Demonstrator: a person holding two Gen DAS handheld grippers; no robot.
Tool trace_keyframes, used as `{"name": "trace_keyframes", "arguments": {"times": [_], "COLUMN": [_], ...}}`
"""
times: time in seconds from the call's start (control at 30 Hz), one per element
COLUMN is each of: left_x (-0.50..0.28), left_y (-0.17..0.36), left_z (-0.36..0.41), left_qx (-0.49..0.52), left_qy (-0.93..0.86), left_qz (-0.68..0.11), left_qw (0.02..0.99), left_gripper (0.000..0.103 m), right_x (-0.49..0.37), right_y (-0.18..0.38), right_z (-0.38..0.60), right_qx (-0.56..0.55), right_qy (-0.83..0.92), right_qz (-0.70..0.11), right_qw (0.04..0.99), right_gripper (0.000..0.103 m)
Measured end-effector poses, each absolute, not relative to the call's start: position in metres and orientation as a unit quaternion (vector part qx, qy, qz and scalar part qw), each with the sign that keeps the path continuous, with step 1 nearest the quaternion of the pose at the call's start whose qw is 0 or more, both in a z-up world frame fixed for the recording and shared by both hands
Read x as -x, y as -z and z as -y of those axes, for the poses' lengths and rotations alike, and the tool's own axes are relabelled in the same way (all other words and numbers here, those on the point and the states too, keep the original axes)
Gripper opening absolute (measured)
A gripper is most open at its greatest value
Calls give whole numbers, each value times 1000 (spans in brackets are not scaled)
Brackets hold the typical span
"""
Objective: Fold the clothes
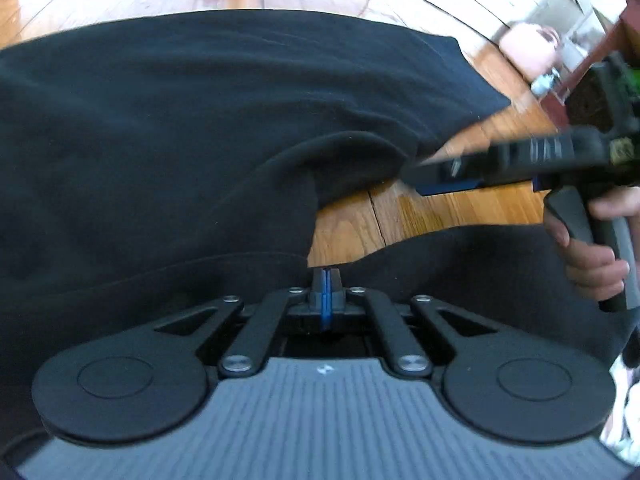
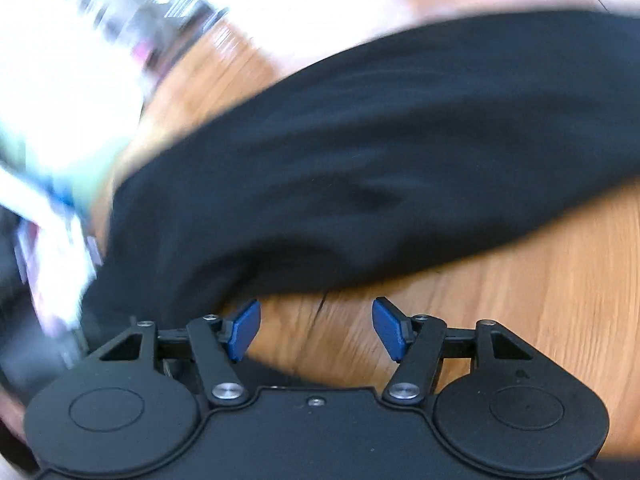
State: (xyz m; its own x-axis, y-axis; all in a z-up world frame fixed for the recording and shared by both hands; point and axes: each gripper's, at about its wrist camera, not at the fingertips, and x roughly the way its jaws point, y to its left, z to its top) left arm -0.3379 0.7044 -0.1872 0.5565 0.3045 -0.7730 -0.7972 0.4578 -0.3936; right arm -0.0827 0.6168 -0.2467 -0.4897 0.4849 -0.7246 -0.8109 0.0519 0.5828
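A black garment [image 1: 160, 128] lies spread across a wooden floor [image 1: 420, 208], one rounded fold bulging toward the bare boards. The left gripper [image 1: 327, 280] has its blue pads pressed flat together at the garment's near edge — whether cloth is pinched between them I cannot tell. The right gripper [image 2: 316, 326] stands wide, blue pads [image 2: 245, 328] well apart over bare wood, just short of the cloth's edge. In the left wrist view a hand [image 1: 592, 256] grips its handle.
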Motion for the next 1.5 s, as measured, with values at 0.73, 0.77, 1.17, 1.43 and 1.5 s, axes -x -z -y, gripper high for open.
{"name": "trace_keyframes", "arguments": {"times": [0.73, 0.77, 1.17, 1.43, 1.5], "left_x": [345, 345, 378, 540, 568], "left_y": [179, 179, 141, 121, 119], "left_z": [-693, -694, -676, -673, -659], "left_qx": [305, 308, 303, 469, 453], "left_qy": [-338, -337, -393, -536, -600], "left_qz": [-324, -324, -344, -183, -207], "left_qw": [830, 829, 797, 677, 626], "left_gripper": [2, 2, 48, 52, 52], "right_x": [65, 67, 40, 36, 46], "right_y": [237, 235, 192, 206, 218], "right_z": [-635, -634, -553, -442, -427], "right_qx": [155, 166, 208, 172, 184], "right_qy": [-555, -554, -468, -497, -510], "right_qz": [-456, -441, -345, -376, -384], "right_qw": [678, 686, 787, 763, 747], "right_gripper": [4, 5, 28, 53, 53]}}
